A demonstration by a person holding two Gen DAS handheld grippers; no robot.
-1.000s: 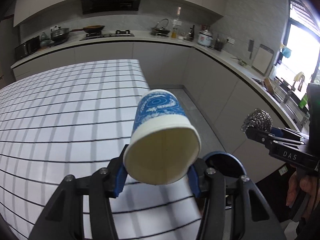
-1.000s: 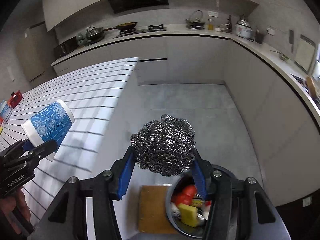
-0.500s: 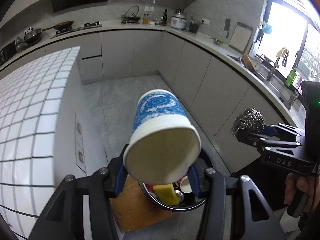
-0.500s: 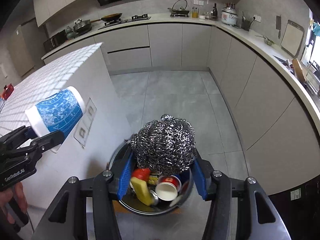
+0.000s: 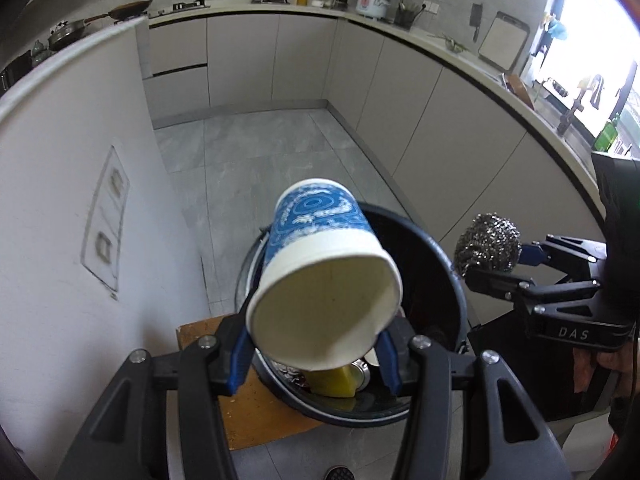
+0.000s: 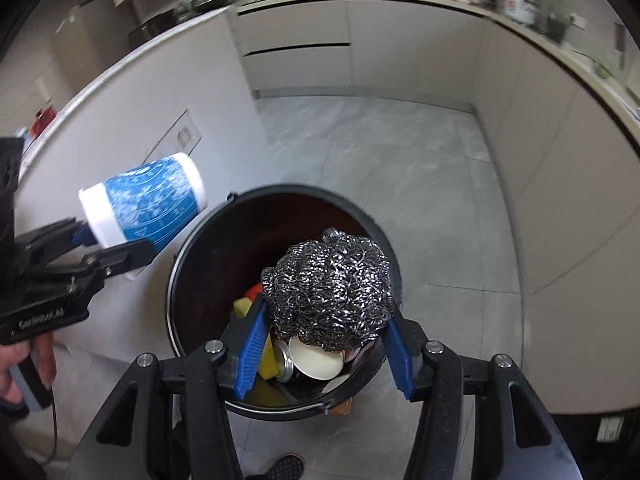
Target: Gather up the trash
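Grey-tiled kitchen floor below, pale cabinets curving round behind. Left hand-held gripper (image 5: 316,354) clamped on a blue-and-white paper cup (image 5: 320,276), blue pads pinching the wall near the open rim, mouth tipped back toward the camera, base pointing away and down. Directly beneath and just beyond those fingers: a black trash bin (image 5: 440,264), round rim wide open, a yellow sponge (image 5: 332,380) and a can showing at the bottom. Under the bin's near edge, a brown board (image 5: 256,408) on the floor. Off to the right of that gripper, the right hand-held gripper (image 6: 324,352), closed tight on a steel wool scrubber (image 6: 328,288), the ball bulging above its blue pads. Seen from the right wrist, scrubber hanging squarely over the bin mouth, cup out to the left, over or just outside the rim there.

Handling, as a guess: cup very light and thin-walled, easy to crush or squirt out if squeezed hard, best held where it is, near the stiffer rolled rim. Scrubber light, springy, rough enough not to slip, but likely to snag on the pads at release. Both items look ready to drop; cup perhaps wanting a nudge further over the opening first.
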